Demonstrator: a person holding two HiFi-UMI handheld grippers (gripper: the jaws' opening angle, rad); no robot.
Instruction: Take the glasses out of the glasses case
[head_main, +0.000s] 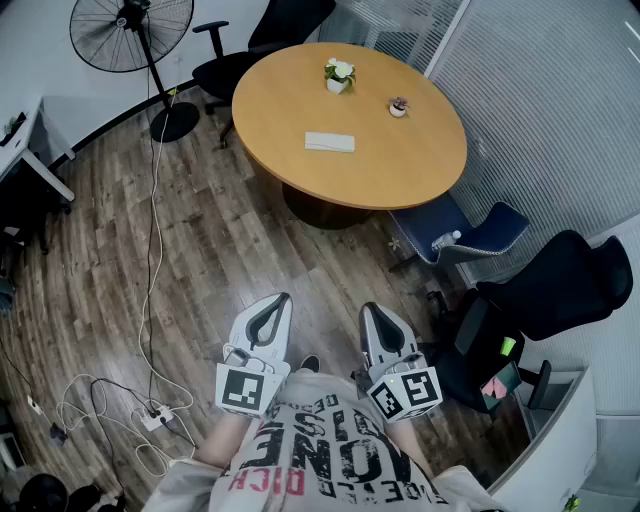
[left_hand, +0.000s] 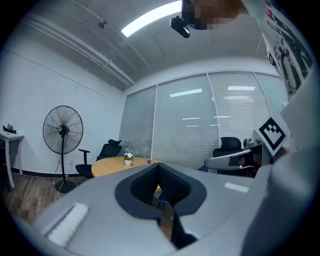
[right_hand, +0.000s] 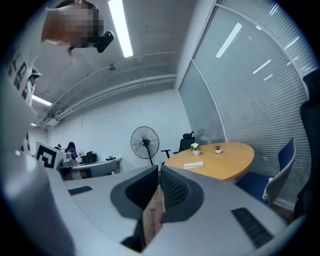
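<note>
A white glasses case (head_main: 330, 142) lies shut on the round wooden table (head_main: 400, 170) across the room; it also shows as a small pale block (right_hand: 193, 165) in the right gripper view. No glasses are visible. My left gripper (head_main: 284, 298) and right gripper (head_main: 366, 309) are held side by side close to my body, over the wood floor and well short of the table. Both point level toward the table, jaws shut with nothing between them (left_hand: 159, 167) (right_hand: 159, 173).
Two small potted plants (head_main: 339, 75) (head_main: 398, 107) stand on the table. A pedestal fan (head_main: 133, 40) is at the far left, with its cable (head_main: 152, 250) and a power strip (head_main: 153, 418) on the floor. Office chairs (head_main: 250, 50) (head_main: 560, 285) ring the table; a blue chair (head_main: 470, 235) holds a bottle.
</note>
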